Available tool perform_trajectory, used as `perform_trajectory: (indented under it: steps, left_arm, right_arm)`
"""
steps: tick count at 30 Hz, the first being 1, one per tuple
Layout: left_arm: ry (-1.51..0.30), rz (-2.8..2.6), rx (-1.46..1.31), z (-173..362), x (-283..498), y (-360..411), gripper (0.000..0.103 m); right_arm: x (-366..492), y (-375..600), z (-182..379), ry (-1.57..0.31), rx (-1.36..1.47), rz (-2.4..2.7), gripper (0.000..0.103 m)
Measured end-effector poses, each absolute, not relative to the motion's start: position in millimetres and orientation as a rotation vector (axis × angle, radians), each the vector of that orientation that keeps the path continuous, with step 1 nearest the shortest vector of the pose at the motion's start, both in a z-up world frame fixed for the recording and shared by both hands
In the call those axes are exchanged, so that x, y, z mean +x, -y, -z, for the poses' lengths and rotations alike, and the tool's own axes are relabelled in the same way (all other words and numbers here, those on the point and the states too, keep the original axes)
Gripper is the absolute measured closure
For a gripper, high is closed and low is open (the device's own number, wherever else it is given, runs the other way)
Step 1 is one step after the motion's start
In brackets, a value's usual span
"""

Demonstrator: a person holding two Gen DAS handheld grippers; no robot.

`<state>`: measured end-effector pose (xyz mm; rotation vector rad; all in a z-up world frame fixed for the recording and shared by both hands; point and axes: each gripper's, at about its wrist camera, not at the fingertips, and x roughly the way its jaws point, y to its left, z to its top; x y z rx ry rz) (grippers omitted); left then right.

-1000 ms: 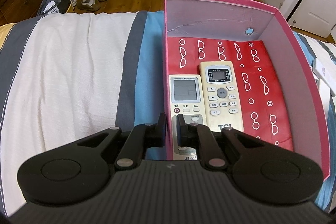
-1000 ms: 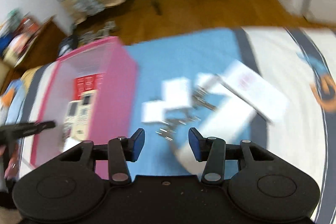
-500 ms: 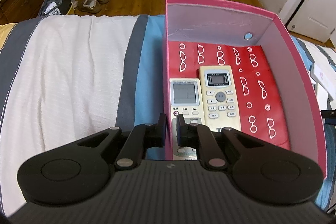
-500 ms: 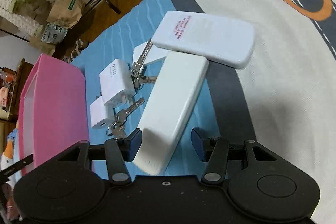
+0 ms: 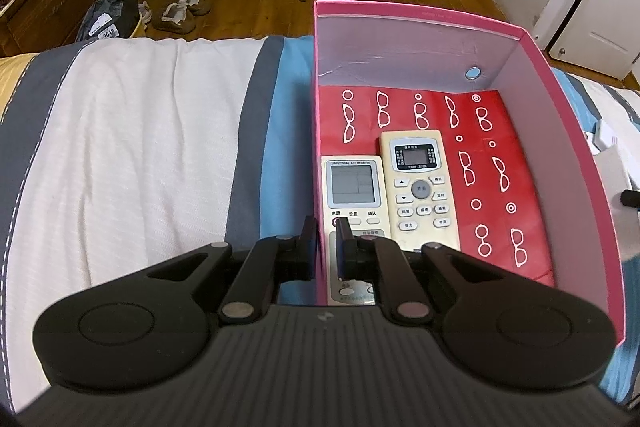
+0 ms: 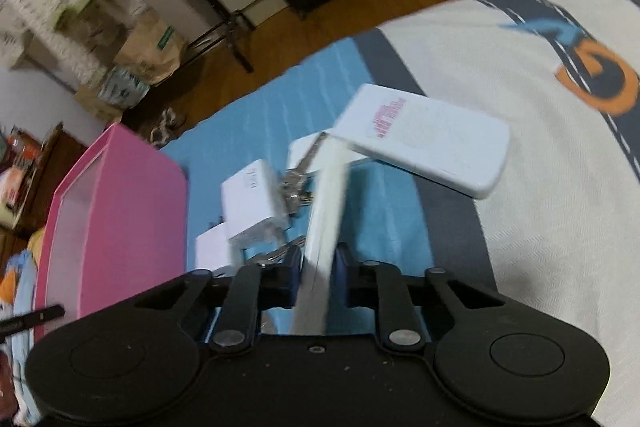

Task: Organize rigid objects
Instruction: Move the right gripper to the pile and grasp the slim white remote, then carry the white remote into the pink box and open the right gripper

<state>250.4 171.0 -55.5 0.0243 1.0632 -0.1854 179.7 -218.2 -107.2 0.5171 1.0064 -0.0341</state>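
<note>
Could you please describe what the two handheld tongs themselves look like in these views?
Both the left tongs and right tongs are matte black, with two round lobes, linked bars on silver rivets and flat fingers. The left body is ribbed; the right fingers look dark blue. No cables or sleeves show.

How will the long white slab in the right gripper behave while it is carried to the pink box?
The long white slab looks stiff: it stands on edge without bending. Its smooth surface may slip, since the right gripper clamps only its near end. The far end overhangs, so it might pivot downward. The pink box lies close on the left, so the carry is probably short.
</note>
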Motion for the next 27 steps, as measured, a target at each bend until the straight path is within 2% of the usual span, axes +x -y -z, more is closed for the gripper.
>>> perform_trajectory:
  steps: [5, 14, 19, 27]
  left_arm:
    - [-1.088, 0.184, 0.017, 57, 251, -173, 0.094]
    - [-1.078, 0.176, 0.012, 55, 250, -176, 0.094]
    - [-1.09, 0.176, -0.077, 57, 254, -184, 0.098]
    - [-1.076, 0.174, -0.081, 57, 253, -183, 0.098]
  right_arm:
    - [180, 196, 105, -1.091, 0.411, 0.019, 0.082]
    - [186, 181, 109, -1.082, 0.324, 0.007, 0.076]
    - [190, 176, 117, -1.062, 0.272, 0.018, 0.079]
    - [166, 182, 81, -0.962, 0.242, -0.015, 0.082]
